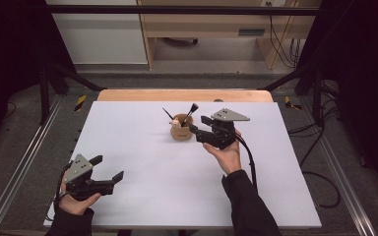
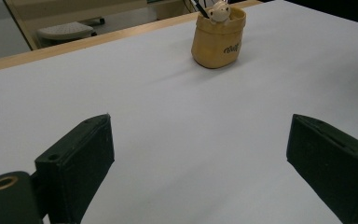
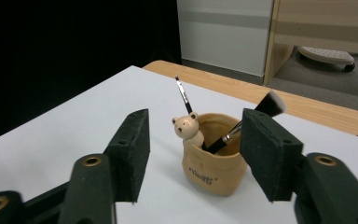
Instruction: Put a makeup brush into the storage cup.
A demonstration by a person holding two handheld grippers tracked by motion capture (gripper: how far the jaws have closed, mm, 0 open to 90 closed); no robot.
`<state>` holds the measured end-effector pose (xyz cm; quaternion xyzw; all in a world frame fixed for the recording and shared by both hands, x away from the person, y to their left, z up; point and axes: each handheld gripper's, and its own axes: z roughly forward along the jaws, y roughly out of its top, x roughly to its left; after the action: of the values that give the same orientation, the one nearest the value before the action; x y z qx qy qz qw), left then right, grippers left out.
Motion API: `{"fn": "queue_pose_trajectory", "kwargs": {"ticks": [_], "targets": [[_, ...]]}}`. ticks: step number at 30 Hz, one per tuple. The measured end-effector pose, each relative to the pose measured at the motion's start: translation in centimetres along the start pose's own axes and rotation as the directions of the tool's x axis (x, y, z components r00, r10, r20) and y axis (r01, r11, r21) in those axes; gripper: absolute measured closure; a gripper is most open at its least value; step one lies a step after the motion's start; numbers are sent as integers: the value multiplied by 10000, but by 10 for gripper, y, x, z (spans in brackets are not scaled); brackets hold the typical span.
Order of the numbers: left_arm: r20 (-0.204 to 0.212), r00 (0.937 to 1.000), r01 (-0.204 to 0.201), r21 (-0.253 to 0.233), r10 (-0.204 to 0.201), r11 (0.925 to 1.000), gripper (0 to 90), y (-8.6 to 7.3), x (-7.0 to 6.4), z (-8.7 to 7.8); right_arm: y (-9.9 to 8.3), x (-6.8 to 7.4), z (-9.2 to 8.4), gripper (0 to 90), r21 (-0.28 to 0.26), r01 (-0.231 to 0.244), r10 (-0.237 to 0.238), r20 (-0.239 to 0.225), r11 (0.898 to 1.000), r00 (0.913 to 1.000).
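A small tan pot (image 1: 181, 132) stands on the white table (image 1: 142, 147), a little behind the middle, toward the far wooden edge. It is shaped like a soft sack with a rolled rim, and a little cream bear figure (image 3: 188, 129) sits on this rim. On the front of the pot there is a short dark word in cursive letters; it is too small and blurred for me to read it with certainty. Two brushes stand inside: a thin dark brush (image 3: 183, 94) that leans to one side, and a make-up brush (image 3: 251, 119) with a black and white tuft that leans to the other side.

The right gripper (image 1: 200, 126) is held just beside the pot, on its right side in the high view, and it points at it. Its jaws stand apart and nothing is between the pads; in the right gripper view the pot appears in the gap, but farther off and not touched.

The left gripper (image 1: 107, 169) is near the front left corner of the table, well apart from the pot. Its jaws are wide apart and they hold nothing; only bare table lies under them.
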<state>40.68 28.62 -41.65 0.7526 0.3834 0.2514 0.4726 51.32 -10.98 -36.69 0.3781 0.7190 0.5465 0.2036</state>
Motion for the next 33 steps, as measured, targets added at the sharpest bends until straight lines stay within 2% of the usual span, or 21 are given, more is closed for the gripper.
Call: {"fn": "queue_pose_trajectory", "kwargs": {"ticks": [3, 19, 33], "targets": [[-15, 10000, 31, 11, -31, 10000, 69, -1, 1, 0, -3, 0, -11, 382, -31, 126, -126, 11, 9999, 9999], [-85, 9999, 56, 15, -56, 10000, 69, -1, 2, 0, -32, -9, -66, 246, -469, 61, -60, 11, 9989, 10000], [-161, 9998, 154, 33, -154, 9999, 69, -2, 5, 0, -59, -25, -106, 160, -476, 28, -1, 564, 9989, 9984]]}}
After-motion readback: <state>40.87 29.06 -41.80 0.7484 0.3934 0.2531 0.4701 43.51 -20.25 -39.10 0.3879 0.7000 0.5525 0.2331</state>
